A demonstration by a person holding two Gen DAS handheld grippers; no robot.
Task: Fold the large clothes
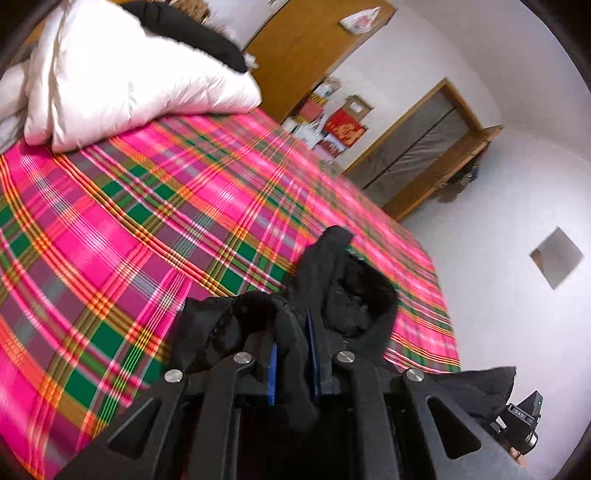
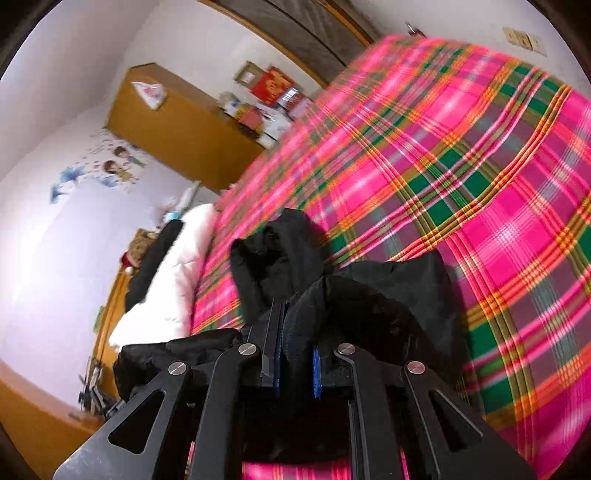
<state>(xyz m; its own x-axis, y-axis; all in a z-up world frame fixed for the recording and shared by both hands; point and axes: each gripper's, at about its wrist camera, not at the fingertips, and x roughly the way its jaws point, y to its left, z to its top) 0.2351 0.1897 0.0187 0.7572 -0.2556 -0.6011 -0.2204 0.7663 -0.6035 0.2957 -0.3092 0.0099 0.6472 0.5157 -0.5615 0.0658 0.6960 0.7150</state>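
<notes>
A black garment (image 1: 332, 280) is bunched between the blue-padded fingers of my left gripper (image 1: 293, 354), which is shut on it and holds it above the pink plaid bed cover (image 1: 147, 221). In the right wrist view the same black garment (image 2: 369, 295) is clamped in my right gripper (image 2: 297, 354), also shut on it, with folds of cloth spilling over both fingers above the plaid bed cover (image 2: 480, 184). The rest of the garment hangs below and is mostly hidden.
A white duvet (image 1: 129, 74) with another black garment (image 1: 192, 33) on it lies at the head of the bed. A wooden cabinet (image 2: 177, 129), a cluttered shelf with a red poster (image 1: 343, 129) and a wooden-framed door (image 1: 417, 147) line the white walls.
</notes>
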